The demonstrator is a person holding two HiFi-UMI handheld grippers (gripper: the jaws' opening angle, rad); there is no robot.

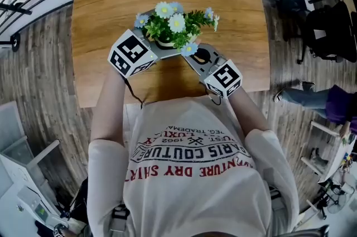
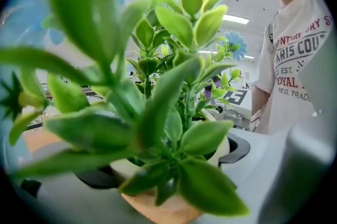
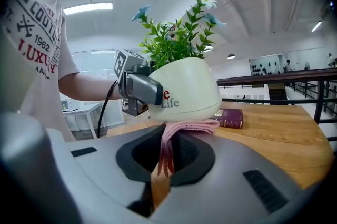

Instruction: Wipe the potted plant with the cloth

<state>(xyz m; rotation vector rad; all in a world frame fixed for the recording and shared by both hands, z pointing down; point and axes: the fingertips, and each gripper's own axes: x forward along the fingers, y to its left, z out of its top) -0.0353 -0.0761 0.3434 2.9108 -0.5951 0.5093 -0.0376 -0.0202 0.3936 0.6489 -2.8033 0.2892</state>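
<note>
Now: L gripper (image 1: 160,47) jaws snug round potted plant (image 1: 173,24), R gripper (image 3: 171,157) jaws tight on cloth (image 3: 181,128) against its base.

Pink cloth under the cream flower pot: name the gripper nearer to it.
Right. The right gripper is shut on the pink cloth under the cream flower pot; the left gripper clamps that pot's sides, above the cloth.
</note>
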